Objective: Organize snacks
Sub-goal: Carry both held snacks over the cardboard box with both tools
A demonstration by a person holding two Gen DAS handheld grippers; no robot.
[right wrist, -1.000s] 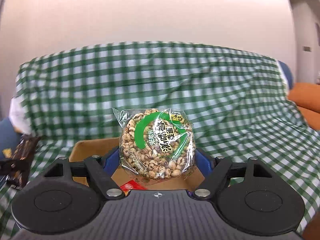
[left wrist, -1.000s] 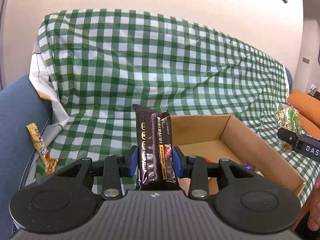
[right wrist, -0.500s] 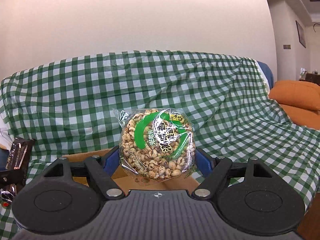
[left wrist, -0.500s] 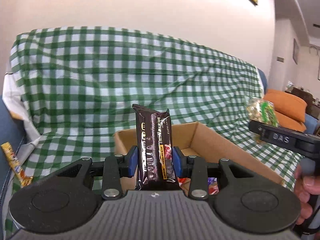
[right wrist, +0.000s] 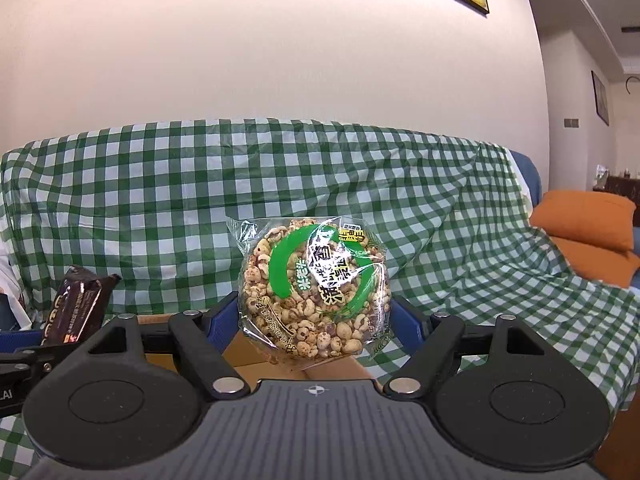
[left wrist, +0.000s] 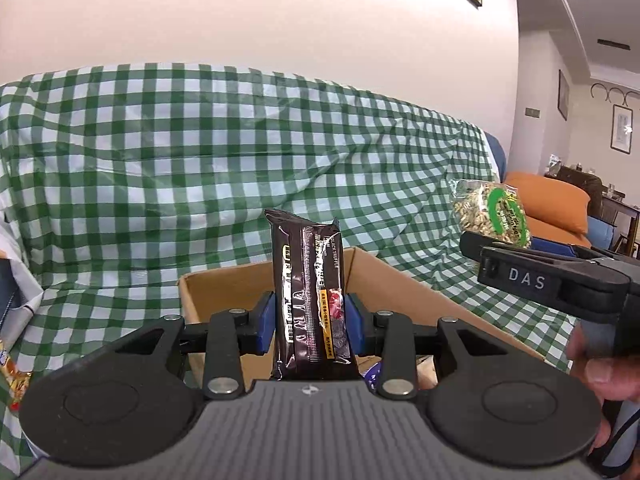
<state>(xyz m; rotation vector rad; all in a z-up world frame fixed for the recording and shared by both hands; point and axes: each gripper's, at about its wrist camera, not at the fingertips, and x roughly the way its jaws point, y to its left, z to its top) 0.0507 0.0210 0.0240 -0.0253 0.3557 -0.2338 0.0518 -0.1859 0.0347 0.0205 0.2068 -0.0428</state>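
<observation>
blue pads of our left gripper (left wrist: 310, 322) pinch a dark chocolate bar (left wrist: 307, 300) by its lower half, so the wrapper stands upright and clear of the linkages. our right gripper (right wrist: 316, 324) is opened wider but closed onto a round puffed-grain cake (right wrist: 314, 292) in clear film, held by its edges so the flat face looks back at us. both snacks hang in the air over the cardboard box (left wrist: 404, 284), which sits on the green checked cloth (left wrist: 180, 168) covering the sofa; a few wrappers show inside it, so we judge it to be the collecting place. we keep both grippers side by side above its opening, likely to drop each snack in. orange cushions (right wrist: 586, 220) lie off to the right.
</observation>
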